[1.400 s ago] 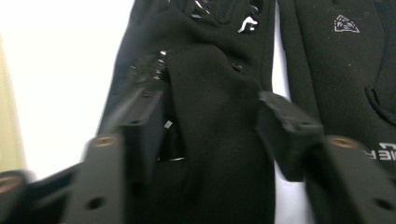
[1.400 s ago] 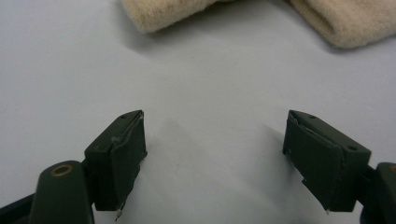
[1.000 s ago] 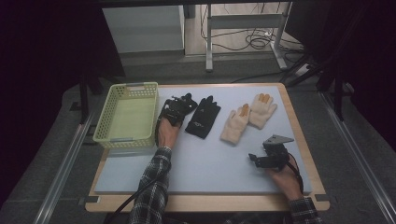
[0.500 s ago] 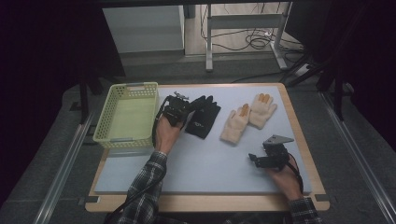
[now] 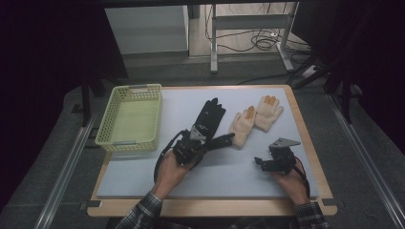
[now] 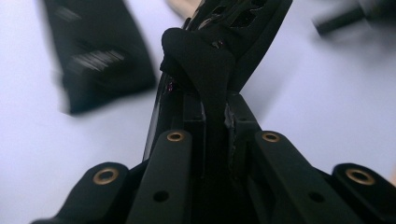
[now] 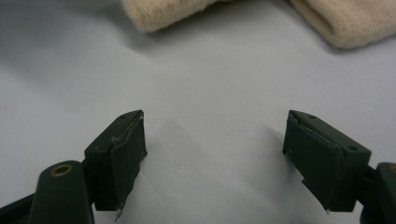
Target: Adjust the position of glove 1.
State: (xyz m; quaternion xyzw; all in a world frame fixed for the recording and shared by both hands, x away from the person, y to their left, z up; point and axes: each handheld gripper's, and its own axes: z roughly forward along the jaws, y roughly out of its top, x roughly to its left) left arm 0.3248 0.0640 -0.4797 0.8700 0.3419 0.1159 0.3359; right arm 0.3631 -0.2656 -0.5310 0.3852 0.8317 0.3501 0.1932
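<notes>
1. Left gripper view: left gripper [image 6: 205, 88] is clamped on a thin fold of a black fabric glove [image 6: 201, 70] dangling ahead of its jaws; it could slip free.
2. Right gripper [image 7: 212, 163], jaws apart, idles just short of two cream knitted gloves [image 7: 187, 11]; the swinging black glove may snag them.

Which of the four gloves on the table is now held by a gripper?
One black glove, pinched in the shut left gripper. The other black glove and both beige gloves lie flat and untouched; the right gripper is open.
</notes>
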